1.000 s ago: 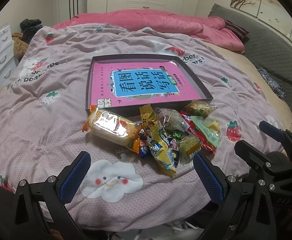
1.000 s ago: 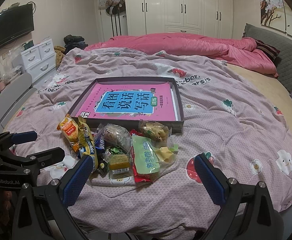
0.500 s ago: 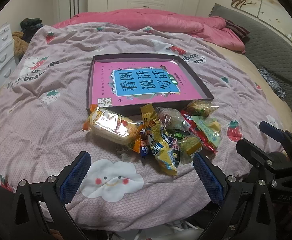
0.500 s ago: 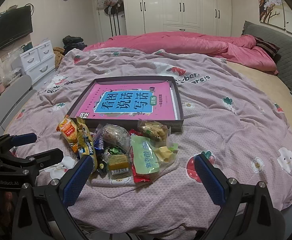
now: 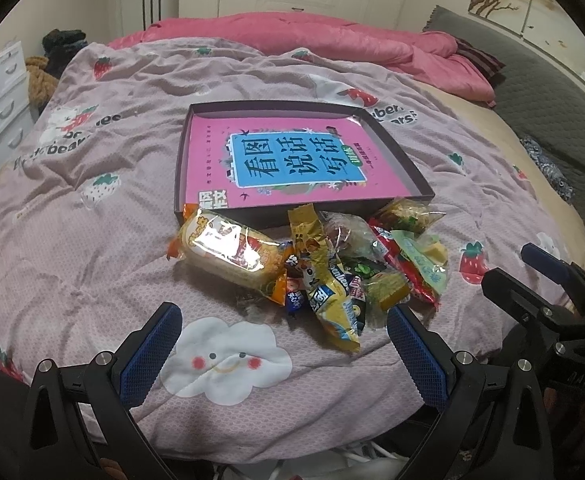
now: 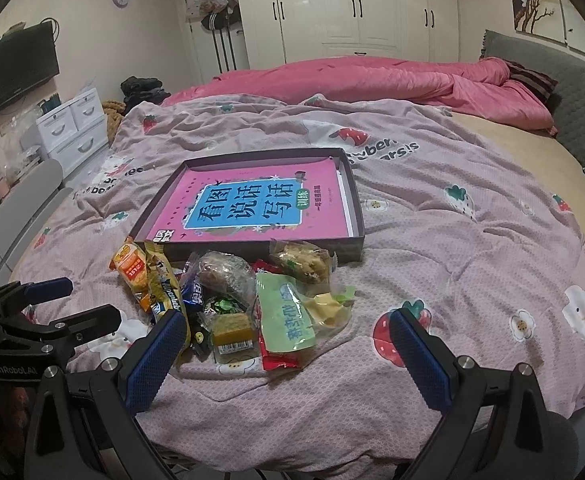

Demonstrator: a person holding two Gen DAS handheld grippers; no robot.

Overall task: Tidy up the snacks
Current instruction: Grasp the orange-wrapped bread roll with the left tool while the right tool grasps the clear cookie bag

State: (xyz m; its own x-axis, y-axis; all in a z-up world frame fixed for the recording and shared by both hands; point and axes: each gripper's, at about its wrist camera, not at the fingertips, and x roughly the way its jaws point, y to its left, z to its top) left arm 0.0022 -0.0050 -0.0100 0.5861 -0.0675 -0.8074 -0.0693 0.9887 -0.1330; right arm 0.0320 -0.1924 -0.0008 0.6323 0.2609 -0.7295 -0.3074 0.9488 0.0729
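A heap of wrapped snacks [image 5: 324, 264] lies on the pink quilt just in front of a shallow dark box [image 5: 388, 140] with a pink book [image 5: 288, 164] inside. The biggest piece is an orange-ended bread pack [image 5: 228, 252] at the heap's left; a green pouch [image 6: 284, 316] lies at its right. My left gripper [image 5: 280, 332] hovers open, near the bed's front edge, short of the heap. My right gripper [image 6: 288, 336] is open too, its left pad close to the heap's near side. Each gripper shows at the edge of the other's view.
A rumpled pink duvet [image 6: 392, 80] lies across the far side of the bed, and a grey headboard [image 5: 552, 108] runs along the right. White drawers [image 6: 72, 128] stand to the left of the bed. White wardrobes [image 6: 352, 8] fill the back wall.
Both grippers have drifted only slightly; the right wrist view has tipped a little, showing the heap marginally nearer. Nothing was picked up or moved.
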